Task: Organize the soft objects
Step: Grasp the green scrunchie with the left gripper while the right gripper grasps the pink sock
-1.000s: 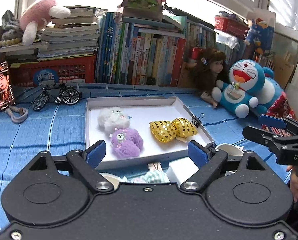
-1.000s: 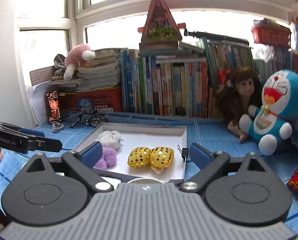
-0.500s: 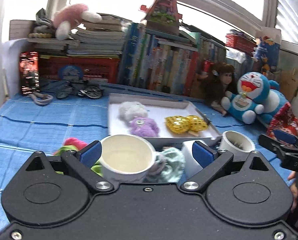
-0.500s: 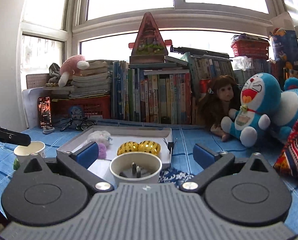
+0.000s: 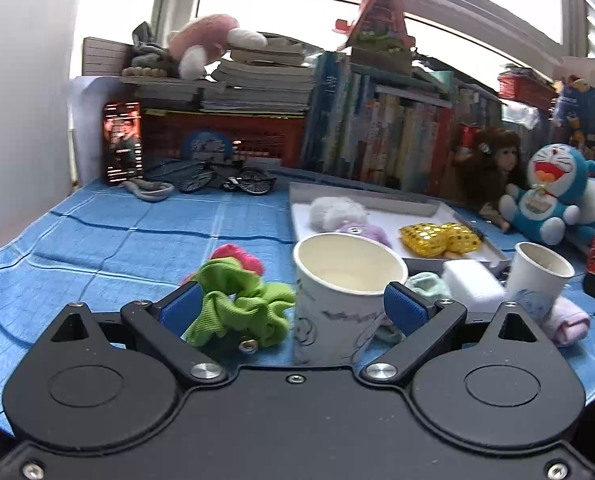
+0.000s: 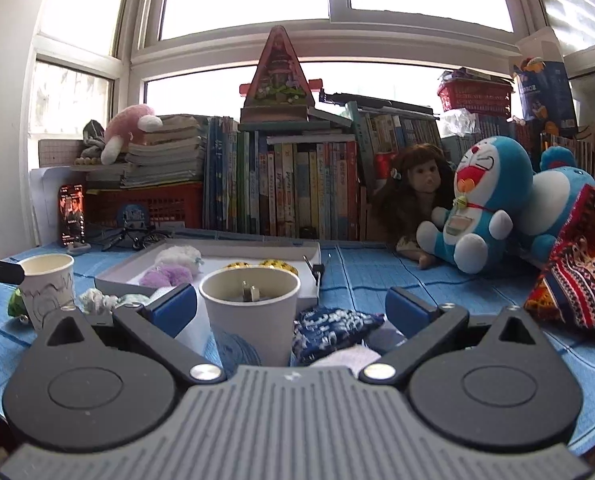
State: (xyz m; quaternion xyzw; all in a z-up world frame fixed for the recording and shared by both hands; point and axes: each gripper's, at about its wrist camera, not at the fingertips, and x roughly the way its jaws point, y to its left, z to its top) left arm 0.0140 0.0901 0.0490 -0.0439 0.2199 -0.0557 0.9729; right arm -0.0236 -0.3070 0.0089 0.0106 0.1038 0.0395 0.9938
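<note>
A white tray (image 5: 429,208) holds a white pom (image 5: 335,210), a purple pom (image 5: 367,234) and two gold sequin pieces (image 5: 437,237). My left gripper (image 5: 291,312) is open, low over the blue cloth, with a green scrunchie (image 5: 237,306) and a paper cup (image 5: 347,280) between its fingers. A pink scrunchie (image 5: 239,258) lies behind the green one. A mint sock (image 5: 425,284), a white sponge (image 5: 471,282) and a pink cloth roll (image 5: 565,320) lie near the tray. My right gripper (image 6: 291,312) is open around a second paper cup (image 6: 251,312) and a dark blue patterned pouch (image 6: 331,330).
Books (image 6: 289,188), a red basket (image 5: 225,140), a model bicycle (image 5: 225,178), a phone (image 5: 122,142), a doll (image 6: 413,192) and a Doraemon plush (image 6: 485,204) line the back. A patterned cloth (image 6: 577,280) lies at the right. The right cup holds metal bits.
Both grippers have pulled back and dropped lower. The cups, scrunchies and pouch have come into view between the fingers. The tray now sits farther away.
</note>
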